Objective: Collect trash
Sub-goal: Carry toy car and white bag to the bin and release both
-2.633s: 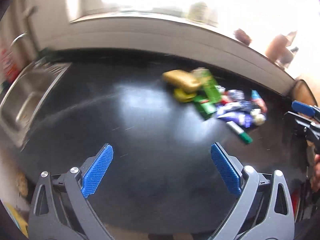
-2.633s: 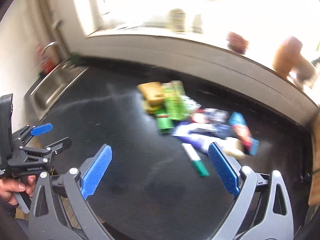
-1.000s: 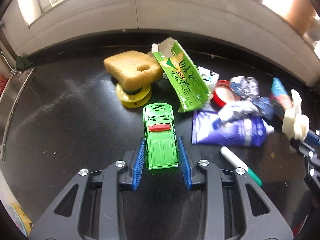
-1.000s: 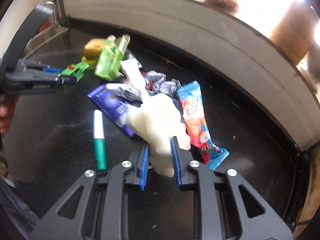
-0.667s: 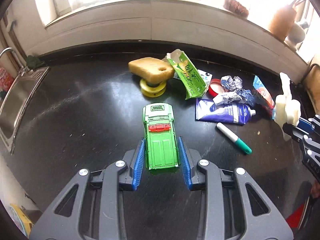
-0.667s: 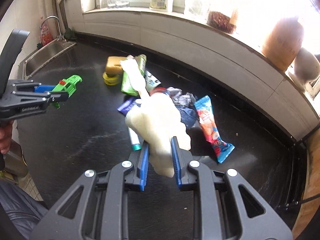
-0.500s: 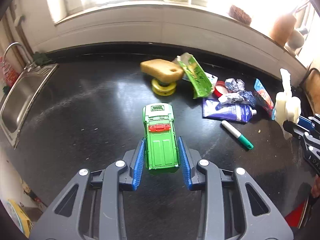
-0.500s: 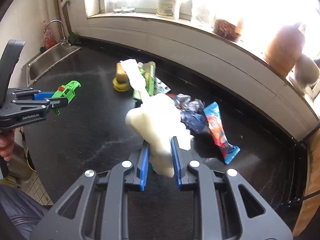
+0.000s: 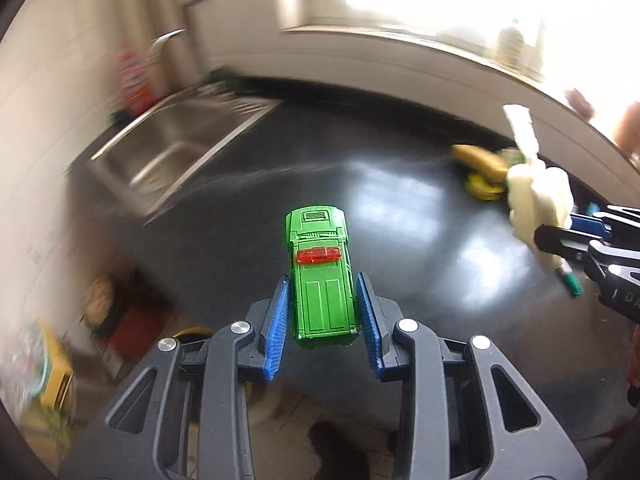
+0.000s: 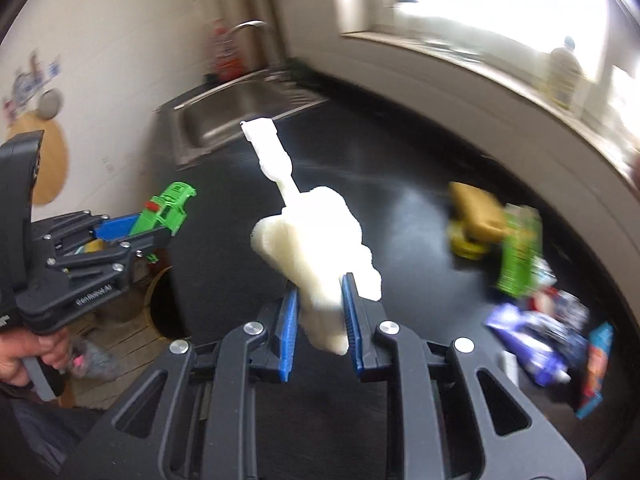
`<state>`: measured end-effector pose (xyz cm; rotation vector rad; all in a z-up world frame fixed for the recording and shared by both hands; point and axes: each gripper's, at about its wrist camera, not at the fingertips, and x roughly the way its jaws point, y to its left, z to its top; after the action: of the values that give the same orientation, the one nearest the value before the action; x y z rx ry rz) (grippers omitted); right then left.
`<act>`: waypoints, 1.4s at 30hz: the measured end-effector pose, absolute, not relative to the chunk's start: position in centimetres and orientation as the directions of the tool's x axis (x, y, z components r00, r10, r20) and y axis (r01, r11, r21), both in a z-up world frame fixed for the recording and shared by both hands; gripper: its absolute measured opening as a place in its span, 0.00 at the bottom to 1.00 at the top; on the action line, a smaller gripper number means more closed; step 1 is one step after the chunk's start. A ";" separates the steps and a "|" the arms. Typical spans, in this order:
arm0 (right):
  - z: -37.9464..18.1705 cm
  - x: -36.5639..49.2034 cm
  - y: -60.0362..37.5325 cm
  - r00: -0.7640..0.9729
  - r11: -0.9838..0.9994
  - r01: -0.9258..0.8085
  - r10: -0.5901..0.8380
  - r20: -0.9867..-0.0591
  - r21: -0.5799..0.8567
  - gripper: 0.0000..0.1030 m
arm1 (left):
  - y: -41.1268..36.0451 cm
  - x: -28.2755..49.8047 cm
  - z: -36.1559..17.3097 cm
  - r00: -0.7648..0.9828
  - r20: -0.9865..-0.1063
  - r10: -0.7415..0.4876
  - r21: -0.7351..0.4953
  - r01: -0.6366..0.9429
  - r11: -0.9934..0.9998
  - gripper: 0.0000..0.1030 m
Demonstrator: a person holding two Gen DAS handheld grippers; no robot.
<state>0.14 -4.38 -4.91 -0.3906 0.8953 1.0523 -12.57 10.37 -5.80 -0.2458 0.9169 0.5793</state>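
Observation:
My left gripper (image 9: pixel 322 284) is shut on a green toy car (image 9: pixel 320 276) with a red roof light, held in the air over the near edge of the black counter (image 9: pixel 400 216). My right gripper (image 10: pixel 320 286) is shut on a cream-white lumpy figure (image 10: pixel 316 248) with a long thin stem pointing up. Each gripper shows in the other's view: the left gripper (image 10: pixel 136 226) with the car (image 10: pixel 168 208) at the left, the right gripper (image 9: pixel 560 232) with the white figure (image 9: pixel 536 196) at the right. The trash pile lies blurred on the counter (image 10: pixel 420 216): a green packet (image 10: pixel 518 252), a blue tube (image 10: pixel 532 344) and a red-blue wrapper (image 10: pixel 598 364).
A steel sink (image 9: pixel 172 156) with a tap is set in the counter's far left end. A yellow sponge (image 10: pixel 474 208) sits on a yellow disc. Below the counter's edge are a round dark opening (image 10: pixel 164 304), floor tiles and yellow items (image 9: pixel 56 372). A hand (image 10: pixel 28 356) grips the left handle.
Both grippers have lifted and swung left, away from the trash pile toward the counter's near-left edge and sink. Each keeps its object. The views are now motion-blurred.

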 end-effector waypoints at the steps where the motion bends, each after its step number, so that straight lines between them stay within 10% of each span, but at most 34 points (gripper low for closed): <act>1: -5.1 -1.4 -2.1 0.147 0.417 -0.897 0.592 -0.793 0.146 0.21 | 11.4 -14.5 -6.0 0.449 -0.807 0.383 0.043 -0.602 0.797 0.32; 14: -11.3 -17.2 18.6 -0.294 0.086 -0.926 0.448 -0.844 0.368 0.22 | 20.6 -31.4 -12.6 0.285 -0.864 0.415 -0.024 -0.847 0.531 0.32; 30: -22.4 -21.5 30.8 -0.318 0.137 -0.926 0.221 -0.922 0.352 0.23 | 28.8 -35.3 -22.2 0.282 -0.906 0.317 -0.118 -0.885 0.451 0.32; 32: -22.8 -21.5 31.4 -0.318 0.141 -0.925 0.218 -0.923 0.353 0.27 | 29.2 -35.4 -22.7 0.284 -0.909 0.304 -0.122 -0.881 0.458 0.33; 35: -23.1 -21.2 32.0 -0.319 0.150 -0.923 0.215 -0.923 0.354 0.62 | 29.6 -35.5 -23.3 0.275 -0.916 0.292 -0.118 -0.880 0.461 0.68; 42: -22.5 -20.8 31.9 -0.331 0.147 -0.919 0.223 -0.917 0.367 0.64 | 29.9 -36.4 -23.2 0.267 -0.915 0.303 -0.111 -0.887 0.448 0.68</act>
<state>-20.76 31.93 -22.55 -0.7342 1.3943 1.4042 -36.44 29.90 -23.22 -0.7240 0.9821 0.9052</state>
